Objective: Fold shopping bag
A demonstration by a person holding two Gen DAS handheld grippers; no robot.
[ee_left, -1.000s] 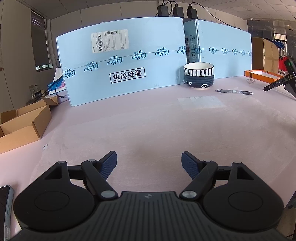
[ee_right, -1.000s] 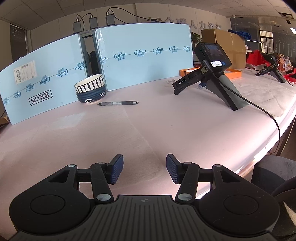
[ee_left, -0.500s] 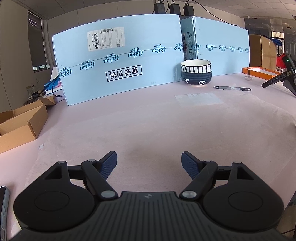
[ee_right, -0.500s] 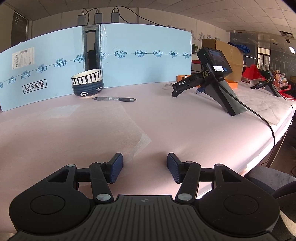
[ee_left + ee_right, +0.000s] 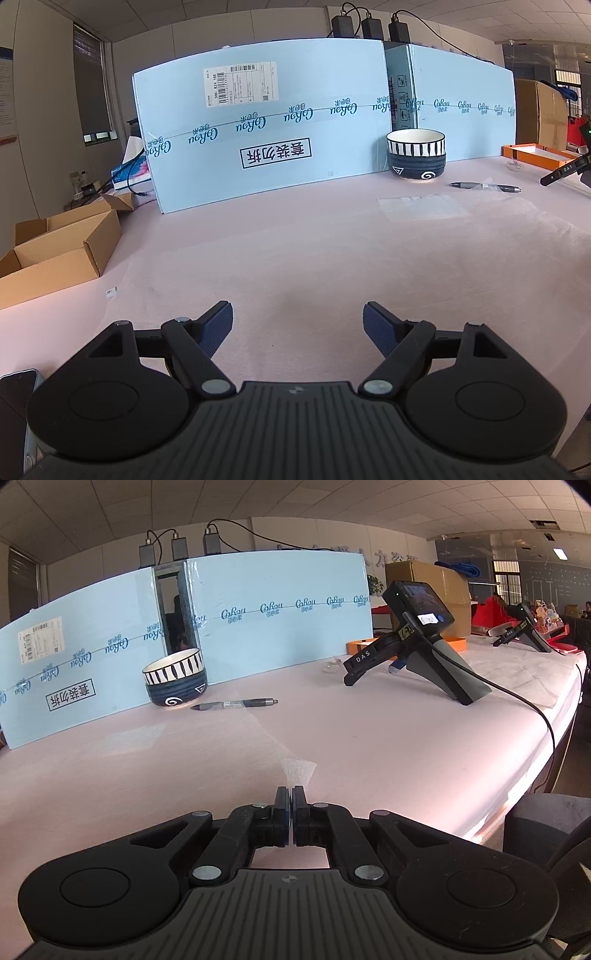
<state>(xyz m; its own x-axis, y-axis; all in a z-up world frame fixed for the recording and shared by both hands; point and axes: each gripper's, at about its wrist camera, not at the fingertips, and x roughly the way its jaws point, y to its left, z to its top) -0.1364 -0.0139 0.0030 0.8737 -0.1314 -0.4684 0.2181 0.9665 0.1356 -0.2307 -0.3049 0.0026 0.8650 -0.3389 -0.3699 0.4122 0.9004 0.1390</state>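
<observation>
The shopping bag (image 5: pixel 207 760) is a thin, pale pink, translucent sheet lying flat on the pink table. It reaches back to the pen, and its near right corner (image 5: pixel 299 770) lies just ahead of my right gripper (image 5: pixel 290 794). That gripper is shut at the bag's edge; whether bag material is between the pads is hidden. In the left wrist view the bag (image 5: pixel 369 258) spreads over the table ahead. My left gripper (image 5: pixel 297 321) is open and empty, low over the bag's left part.
A striped bowl (image 5: pixel 415 153) and a pen (image 5: pixel 485 186) lie at the back by blue foam boards (image 5: pixel 258 133). An open cardboard box (image 5: pixel 55 247) is at the left, a phone (image 5: pixel 14 398) by my left gripper. A spare gripper stand (image 5: pixel 424 642) with cable stands right.
My right gripper has closed its jaws at the bag's near right corner. Both views have shifted slightly; the left gripper stays open.
</observation>
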